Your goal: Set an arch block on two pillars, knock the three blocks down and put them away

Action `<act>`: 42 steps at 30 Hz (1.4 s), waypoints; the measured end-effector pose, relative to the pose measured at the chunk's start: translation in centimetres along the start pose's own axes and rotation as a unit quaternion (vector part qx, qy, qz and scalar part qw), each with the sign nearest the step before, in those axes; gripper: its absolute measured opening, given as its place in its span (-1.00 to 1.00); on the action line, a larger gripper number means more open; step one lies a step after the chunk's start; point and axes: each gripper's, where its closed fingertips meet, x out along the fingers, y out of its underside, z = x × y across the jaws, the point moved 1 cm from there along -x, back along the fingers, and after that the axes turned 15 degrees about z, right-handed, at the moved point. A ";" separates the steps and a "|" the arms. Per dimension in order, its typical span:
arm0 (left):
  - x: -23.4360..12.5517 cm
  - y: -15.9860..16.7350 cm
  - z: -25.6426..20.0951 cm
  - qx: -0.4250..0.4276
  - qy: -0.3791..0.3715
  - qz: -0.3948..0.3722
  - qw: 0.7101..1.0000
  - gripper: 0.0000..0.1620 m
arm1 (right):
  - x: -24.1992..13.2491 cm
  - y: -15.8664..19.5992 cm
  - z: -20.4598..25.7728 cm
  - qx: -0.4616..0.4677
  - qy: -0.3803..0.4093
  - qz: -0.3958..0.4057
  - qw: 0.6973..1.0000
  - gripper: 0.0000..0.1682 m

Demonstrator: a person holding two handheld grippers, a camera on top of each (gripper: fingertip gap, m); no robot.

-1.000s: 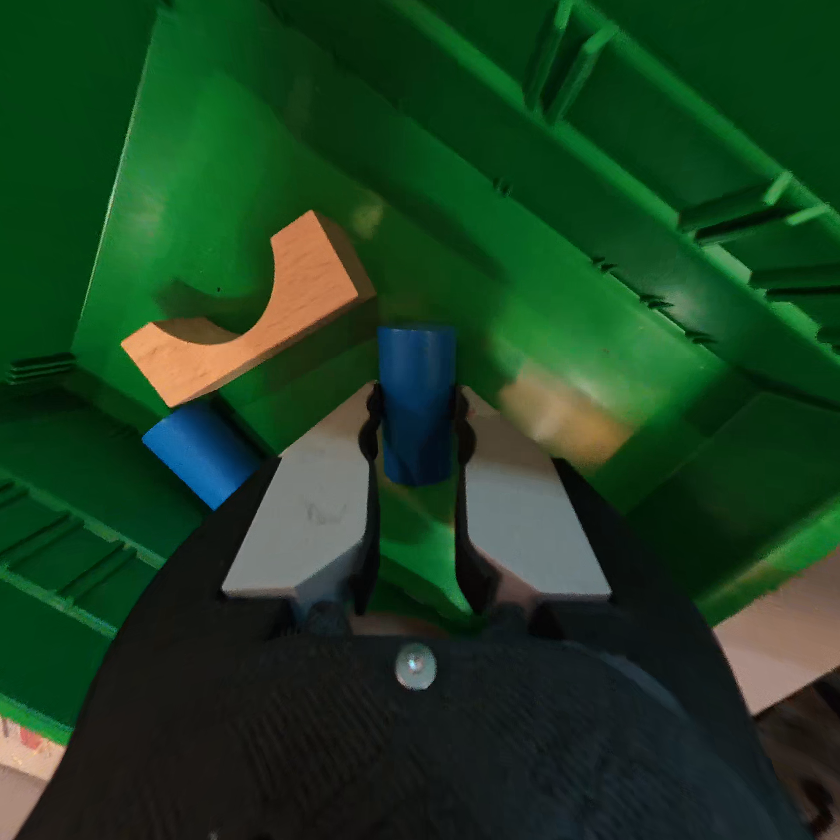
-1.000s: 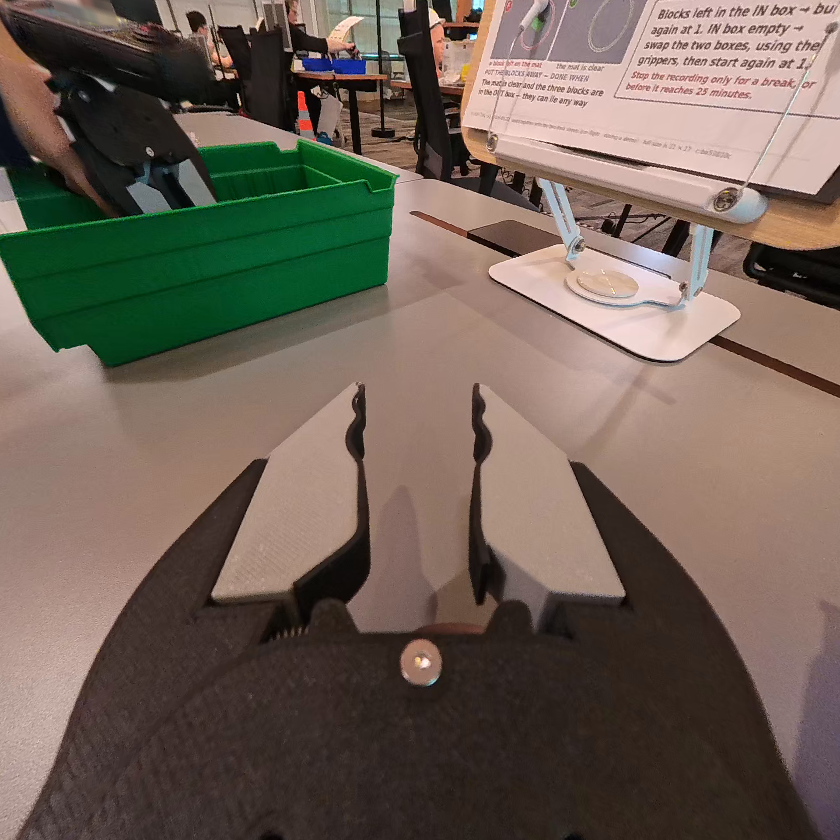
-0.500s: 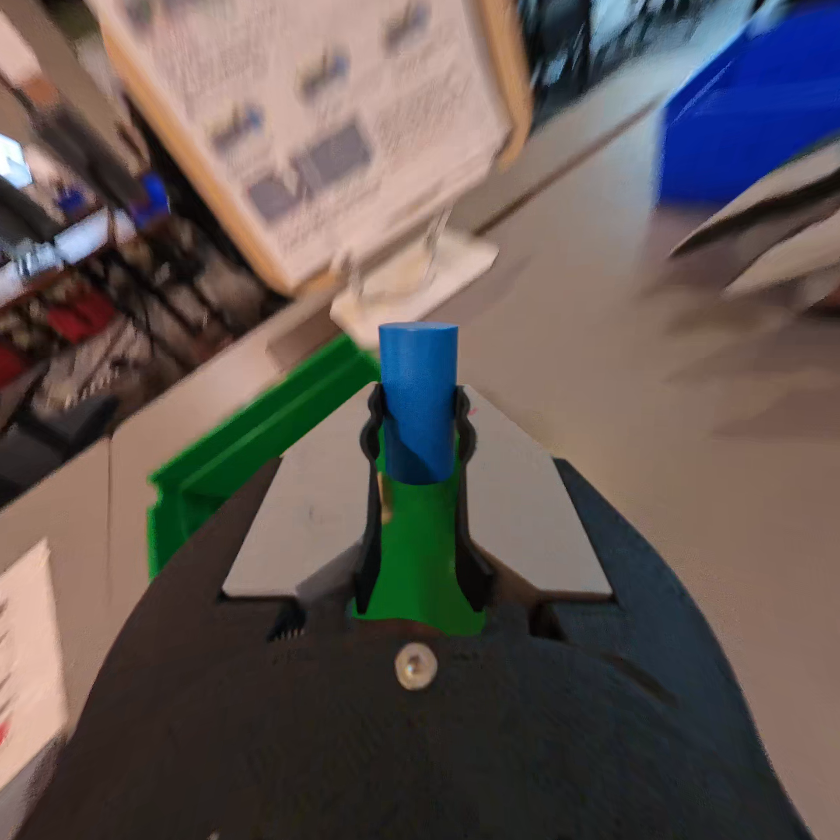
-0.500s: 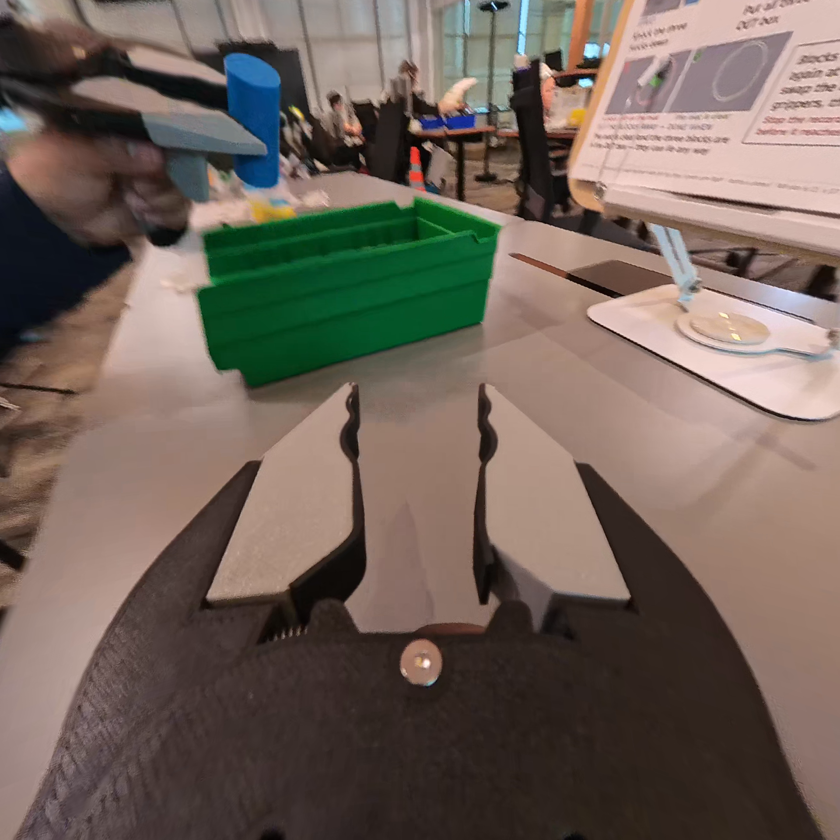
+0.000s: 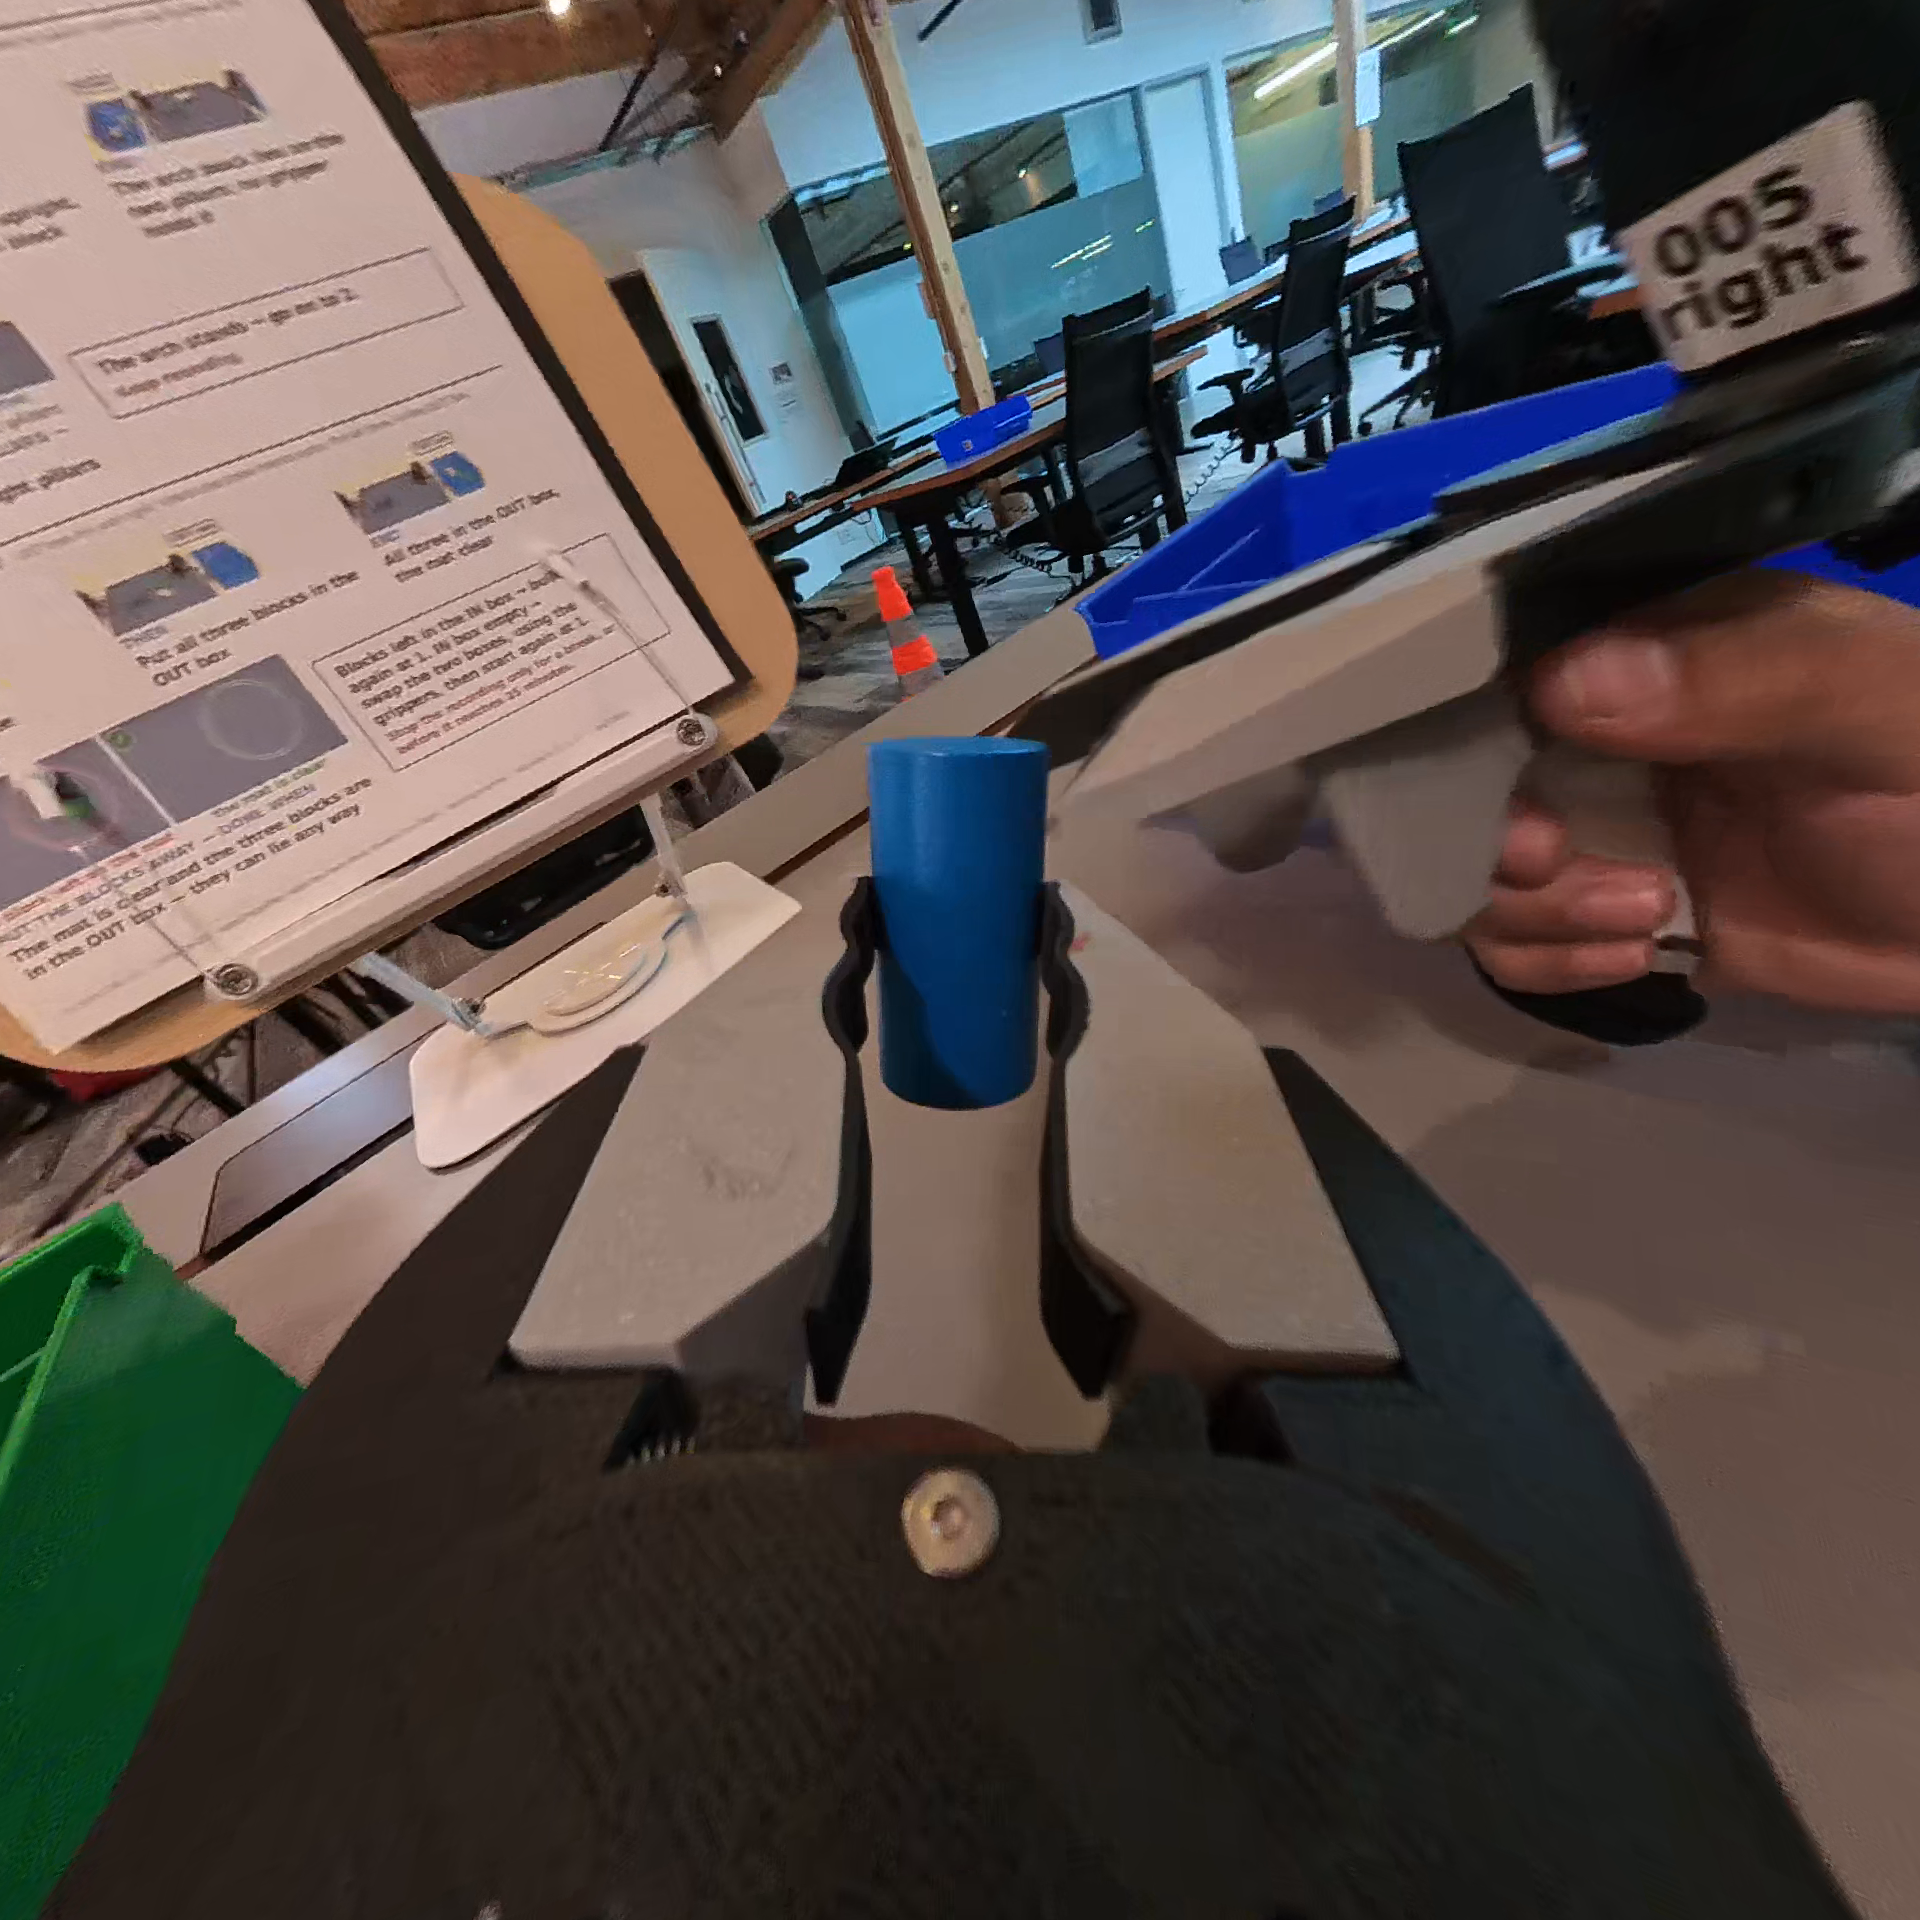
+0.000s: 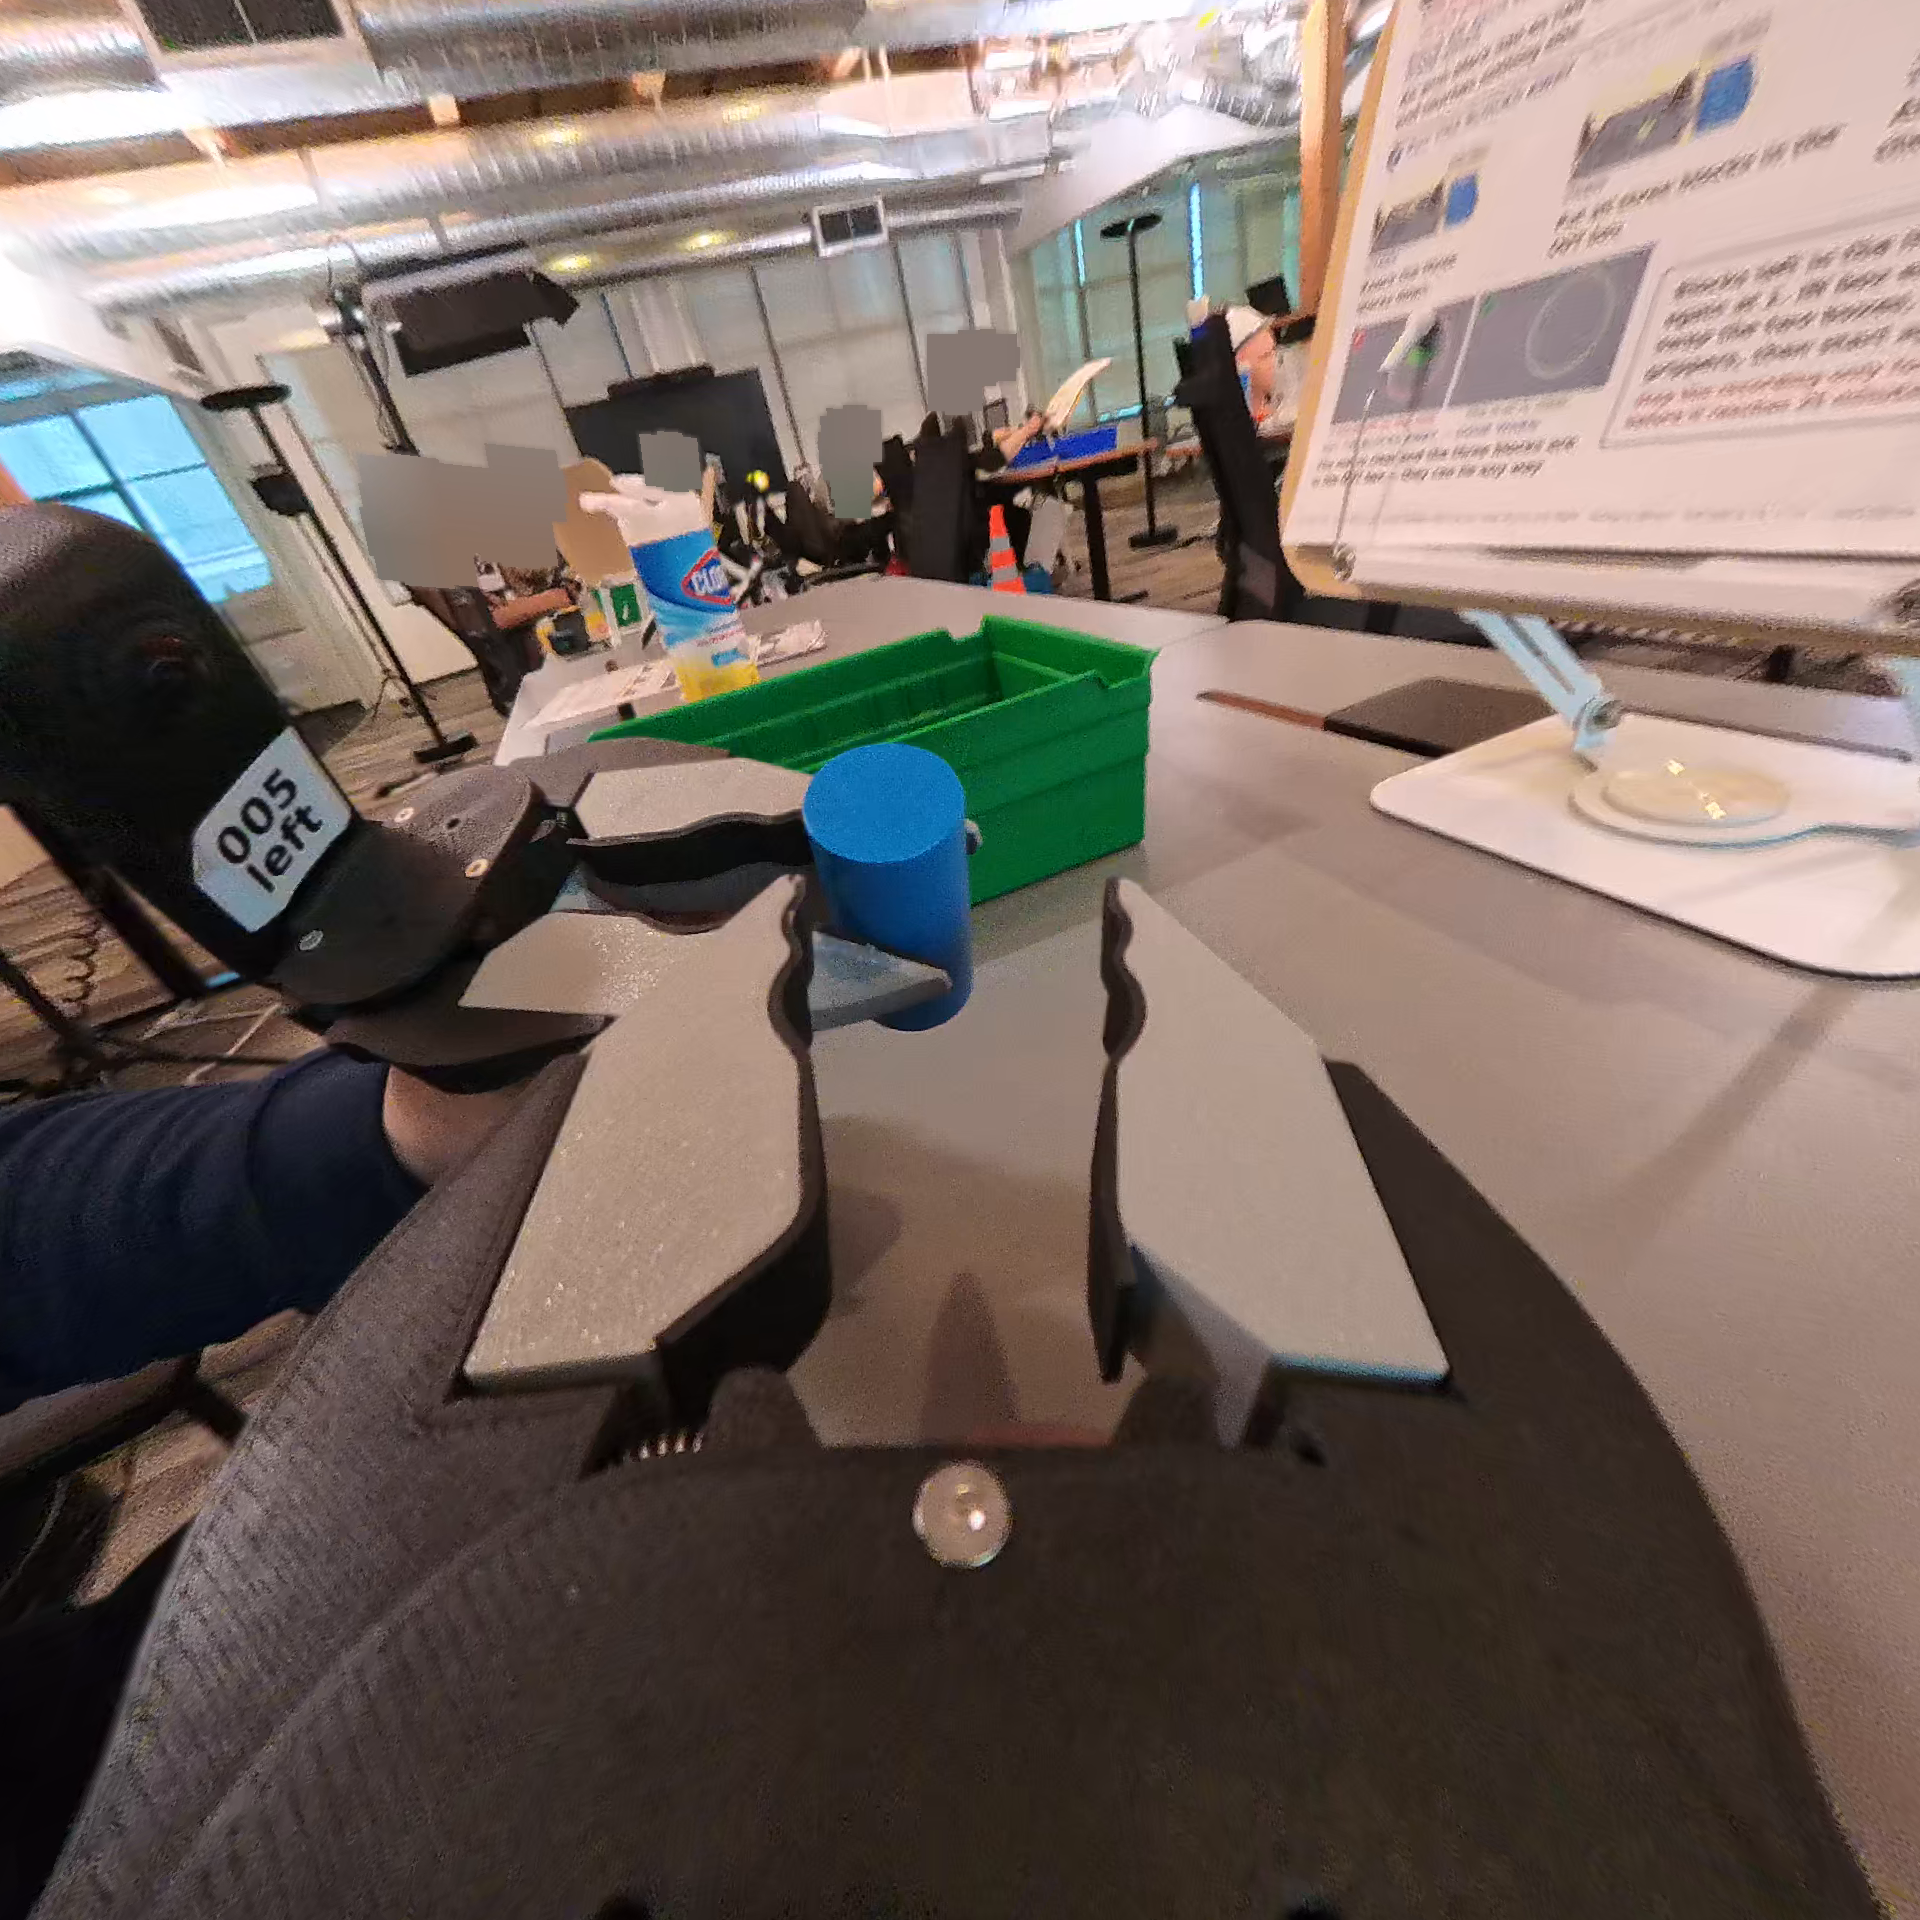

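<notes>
My left gripper (image 5: pixel 954 914) is shut on a blue cylinder pillar (image 5: pixel 956 831) and holds it upright in the air above the grey table (image 5: pixel 1558 1195). In the right wrist view the same pillar (image 6: pixel 894 831) sits in the left gripper (image 6: pixel 821 894), in front of the green bin (image 6: pixel 1039 748). My right gripper (image 6: pixel 953 925) is open and empty, just this side of the pillar. It also shows in the left wrist view (image 5: pixel 1060 758), held by a hand at the right. The arch block and the other pillar are out of view.
A blue bin (image 5: pixel 1351 520) stands behind the right gripper. The green bin's corner (image 5: pixel 94 1382) is at lower left. An instruction board (image 5: pixel 312 468) on a white stand base (image 5: pixel 623 987) stands at the table's back. A wipes canister (image 6: pixel 691 603) stands beyond the green bin. Both grippers' tips are close together, under 4 cm apart.
My left gripper has lifted the blue pillar out of the green bin and carried it over the table towards the right gripper. The right gripper has opened wider and turned towards it.
</notes>
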 end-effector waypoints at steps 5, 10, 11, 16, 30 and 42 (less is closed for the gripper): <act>0.2 1.0 -1.7 0.022 0.002 0.004 1.000 -0.64 | 1.8 1.7 1.1 -0.021 -0.017 0.051 0.998 -0.63; 0.8 1.7 -2.0 -0.001 0.008 0.023 1.000 -0.65 | 2.2 2.4 0.5 -0.045 0.024 0.082 0.995 -0.64; 1.0 2.1 -2.1 -0.005 0.009 0.034 0.999 -0.65 | 2.2 2.6 -0.1 -0.040 0.041 0.088 0.995 -0.64; 1.4 3.8 -1.8 -0.025 0.025 0.072 0.997 -0.43 | 0.7 4.8 -5.2 -0.010 0.160 0.157 0.974 -0.64; 1.4 5.7 2.4 -0.089 -0.026 0.104 0.990 -0.51 | 1.4 9.8 -5.9 -0.013 0.162 0.288 0.944 -0.58; 1.4 5.6 2.7 -0.093 -0.031 0.098 0.990 -0.51 | -1.6 2.3 -5.5 -0.053 0.212 0.087 0.972 -0.22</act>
